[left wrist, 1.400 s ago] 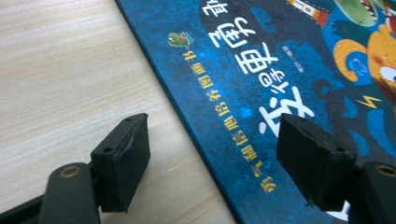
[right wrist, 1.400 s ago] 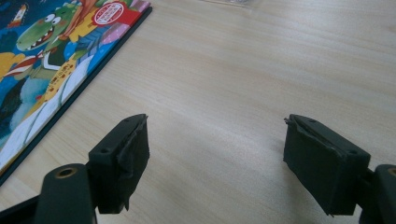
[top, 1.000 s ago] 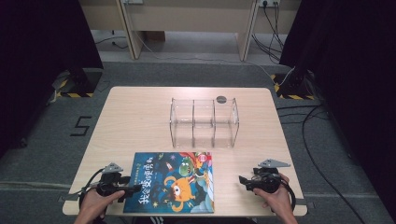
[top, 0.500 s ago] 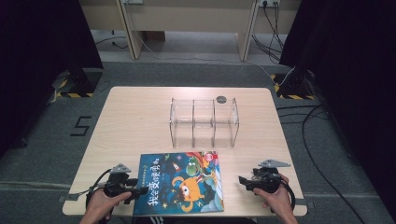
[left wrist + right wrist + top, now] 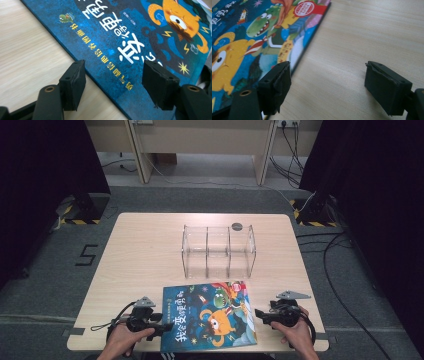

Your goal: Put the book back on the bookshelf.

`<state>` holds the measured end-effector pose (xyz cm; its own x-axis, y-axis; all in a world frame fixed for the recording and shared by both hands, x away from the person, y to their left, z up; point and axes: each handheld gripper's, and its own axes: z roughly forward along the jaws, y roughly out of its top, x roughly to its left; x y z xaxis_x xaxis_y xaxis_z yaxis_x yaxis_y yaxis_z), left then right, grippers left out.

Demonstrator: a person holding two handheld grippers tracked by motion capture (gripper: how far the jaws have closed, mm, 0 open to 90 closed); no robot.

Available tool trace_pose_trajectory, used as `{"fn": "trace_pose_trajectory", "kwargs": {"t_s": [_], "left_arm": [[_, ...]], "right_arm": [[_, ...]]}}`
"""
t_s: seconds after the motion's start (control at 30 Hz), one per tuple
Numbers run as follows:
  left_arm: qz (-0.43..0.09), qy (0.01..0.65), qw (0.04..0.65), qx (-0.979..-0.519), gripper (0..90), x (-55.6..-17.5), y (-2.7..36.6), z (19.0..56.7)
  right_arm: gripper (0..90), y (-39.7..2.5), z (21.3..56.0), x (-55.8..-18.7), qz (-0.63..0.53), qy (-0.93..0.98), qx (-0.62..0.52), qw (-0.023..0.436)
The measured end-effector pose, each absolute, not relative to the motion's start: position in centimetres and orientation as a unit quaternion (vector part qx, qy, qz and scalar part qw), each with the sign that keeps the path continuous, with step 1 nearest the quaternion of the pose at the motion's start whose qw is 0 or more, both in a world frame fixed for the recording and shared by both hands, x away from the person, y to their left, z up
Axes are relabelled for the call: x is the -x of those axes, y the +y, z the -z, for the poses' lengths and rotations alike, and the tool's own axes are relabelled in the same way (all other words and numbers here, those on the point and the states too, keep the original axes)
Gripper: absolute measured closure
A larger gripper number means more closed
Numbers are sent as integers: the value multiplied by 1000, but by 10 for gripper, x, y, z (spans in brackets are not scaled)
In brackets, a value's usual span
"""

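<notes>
Jaws wide at the book (image 5: 207, 316) edges (clear organizer (image 5: 218, 249) beyond, well apart).

Glossy printed card cover on the picture book (image 5: 209, 315); pale matt wood-grain table (image 5: 145, 250); clear smooth plastic organiser (image 5: 218, 250); matt black rubbery pads (image 5: 75, 82).

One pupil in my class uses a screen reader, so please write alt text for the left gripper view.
A blue picture book with white Chinese lettering and an orange cartoon creature lies on a pale wooden table. The left gripper stands open over the book's edge, one black jaw over the table and one over the cover.
</notes>
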<state>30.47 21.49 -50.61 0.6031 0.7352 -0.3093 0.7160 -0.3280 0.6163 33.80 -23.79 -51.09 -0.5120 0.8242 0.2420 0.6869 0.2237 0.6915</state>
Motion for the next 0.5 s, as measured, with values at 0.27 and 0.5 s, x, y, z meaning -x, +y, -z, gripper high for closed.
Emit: {"fn": "trace_pose_trajectory", "kwargs": {"t_s": [0.27, 0.5], "left_arm": [[-15, 434, 373, -820, 350, -307, 205, 507], [-17, 420, 372, -828, 329, -308, 196, 507]], "right_arm": [[229, -237, 511, -338, -391, 778, -484, 87], [234, -237, 511, -338, -393, 777, -485, 86]]}}
